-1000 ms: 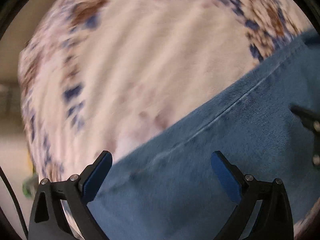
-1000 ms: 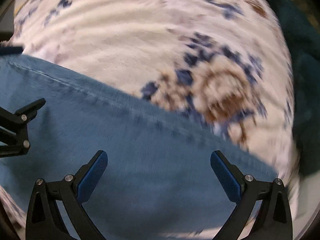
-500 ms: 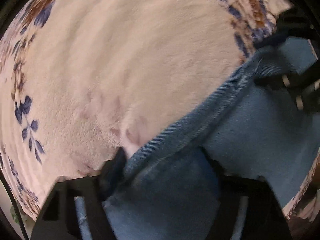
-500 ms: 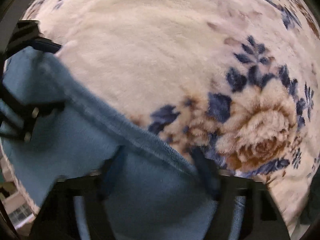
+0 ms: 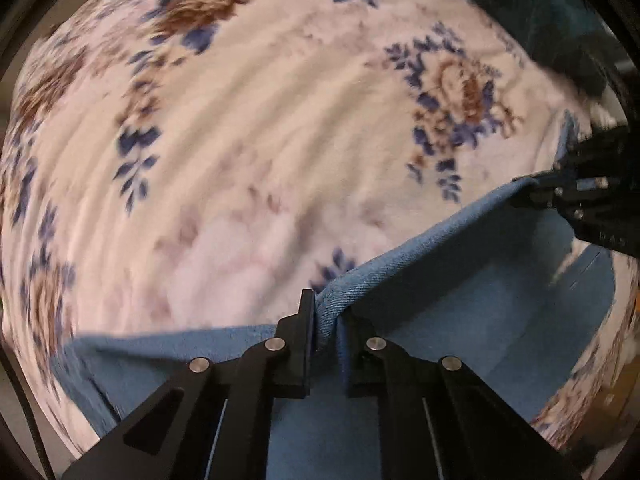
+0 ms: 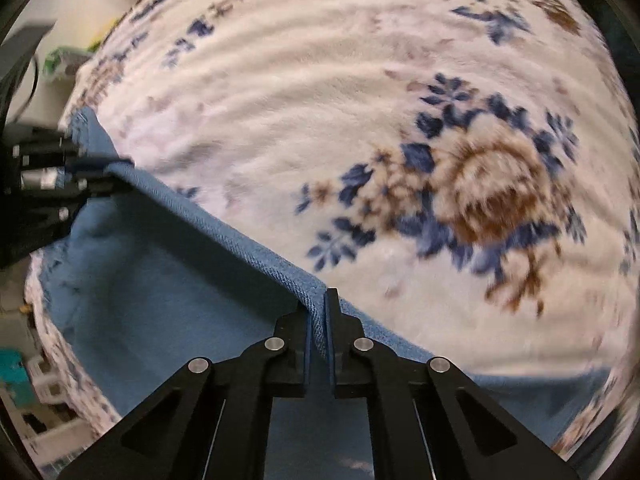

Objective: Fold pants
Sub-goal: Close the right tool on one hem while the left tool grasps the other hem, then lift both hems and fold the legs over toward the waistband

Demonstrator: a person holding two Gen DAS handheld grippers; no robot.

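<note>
A plush cream blanket (image 5: 248, 184) printed with blue and brown flowers covers the whole work surface and fills most of both wrist views. Past its edge in the right wrist view a pale wall and a small green and yellow object (image 6: 66, 58) show at the upper left, and blurred pale and teal shapes show at the lower left; none can be made out clearly. A dark teal cloth (image 5: 532, 8) lies at the blanket's upper right edge in the left wrist view. The light blue denim pants (image 5: 460, 312) lie on the blanket below both cameras, with one hemmed edge pulled up into a taut ridge running between the two tools. The left gripper (image 5: 326, 320) points down, and its black jaws, which have just been closing, are pinched tight on that denim edge. The right gripper (image 6: 318, 320) has likewise just closed and clamps the same edge further along. Each gripper appears at the side of the other's view, partly cut off by the frame. The pants' full outline is hidden under the grippers and blurred.
</note>
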